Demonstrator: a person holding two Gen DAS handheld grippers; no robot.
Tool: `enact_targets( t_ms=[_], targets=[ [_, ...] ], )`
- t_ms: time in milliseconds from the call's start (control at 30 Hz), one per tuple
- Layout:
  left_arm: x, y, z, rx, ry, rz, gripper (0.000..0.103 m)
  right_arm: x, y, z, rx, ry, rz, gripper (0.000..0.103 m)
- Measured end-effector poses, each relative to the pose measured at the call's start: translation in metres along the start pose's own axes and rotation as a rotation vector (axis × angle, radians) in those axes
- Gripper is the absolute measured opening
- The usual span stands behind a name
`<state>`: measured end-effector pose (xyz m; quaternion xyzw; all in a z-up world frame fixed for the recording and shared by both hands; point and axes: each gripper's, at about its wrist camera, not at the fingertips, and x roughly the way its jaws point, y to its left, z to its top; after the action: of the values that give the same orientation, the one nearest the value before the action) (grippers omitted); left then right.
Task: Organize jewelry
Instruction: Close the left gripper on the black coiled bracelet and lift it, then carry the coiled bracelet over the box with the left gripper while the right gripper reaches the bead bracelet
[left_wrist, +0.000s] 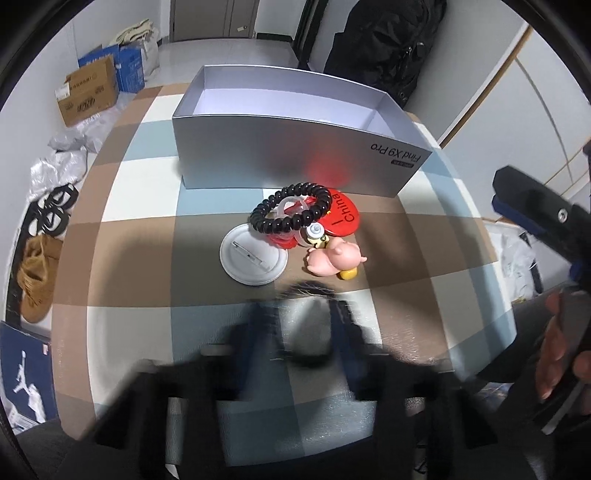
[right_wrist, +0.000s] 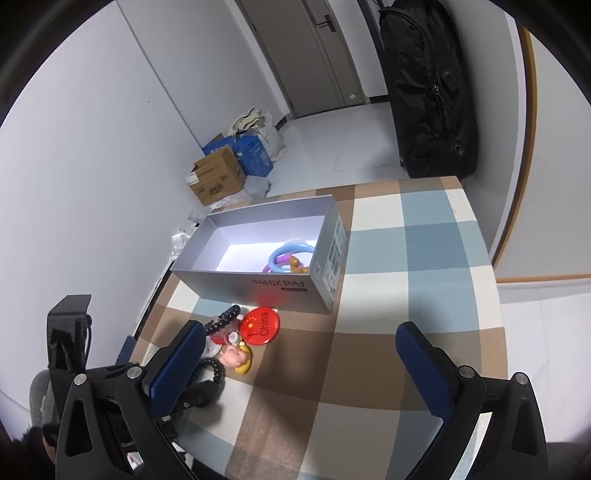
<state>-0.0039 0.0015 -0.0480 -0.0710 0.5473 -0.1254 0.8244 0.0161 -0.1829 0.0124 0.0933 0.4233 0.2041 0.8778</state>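
An open silver box (left_wrist: 295, 155) stands at the back of the checked tablecloth; in the right wrist view it (right_wrist: 258, 284) holds pastel rings (right_wrist: 288, 254). In front lies a pile: a black bead bracelet (left_wrist: 291, 212), a red "I China" badge (left_wrist: 343, 216), a white badge back (left_wrist: 253, 260) and a pink pig figure (left_wrist: 336, 258). My left gripper (left_wrist: 306, 317) is blurred at the near edge of the pile, shut on a second black bead bracelet (right_wrist: 218, 369). My right gripper (right_wrist: 299, 354) hovers open over bare cloth, right of the pile.
A black bag (right_wrist: 428, 92) stands behind the table's far right corner. Cardboard boxes (right_wrist: 218, 177) and plastic wrap lie on the floor to the left, with shoes (left_wrist: 37, 269) beside the table. A person's hand (left_wrist: 561, 350) holds the right gripper.
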Motion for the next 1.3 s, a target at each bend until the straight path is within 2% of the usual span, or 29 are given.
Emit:
enact_targets(
  t_ms=[100,333,500,667,800,867,900,933,1067,1300],
  targets=[
    [0.000,0.002,0.002,-0.030,0.011,-0.045,0.006,0.001,0.002,0.000,-0.003,0.003,0.002,0.103],
    [-0.004,0.006,0.006,-0.048,-0.010,-0.073,0.006,0.005,0.003,0.001,0.004,0.015,0.007,0.103],
    [0.001,0.002,0.006,-0.038,0.012,-0.078,0.008,0.007,0.004,0.003,0.011,0.015,0.013,0.103],
    [0.010,-0.009,0.005,0.017,0.045,-0.026,0.014,0.007,0.006,0.005,0.010,0.012,0.018,0.103],
    [0.011,-0.021,0.002,0.087,0.016,0.040,0.014,0.007,0.006,0.006,0.013,0.008,0.017,0.103],
    [0.012,-0.028,0.001,0.131,0.016,0.083,0.012,0.007,0.005,0.007,0.019,0.007,0.016,0.103],
    [0.012,-0.031,0.001,0.147,0.015,0.104,0.007,0.007,0.004,0.007,0.022,0.007,0.017,0.103],
    [0.014,-0.034,0.001,0.154,0.015,0.117,0.006,0.007,0.004,0.008,0.026,0.007,0.017,0.103],
    [0.011,-0.020,0.006,0.068,0.035,0.037,0.005,0.009,0.003,0.009,0.036,0.013,0.024,0.103],
    [-0.021,-0.001,0.017,-0.010,-0.062,-0.039,0.005,0.022,0.006,0.013,0.074,0.051,0.087,0.103]
  ],
)
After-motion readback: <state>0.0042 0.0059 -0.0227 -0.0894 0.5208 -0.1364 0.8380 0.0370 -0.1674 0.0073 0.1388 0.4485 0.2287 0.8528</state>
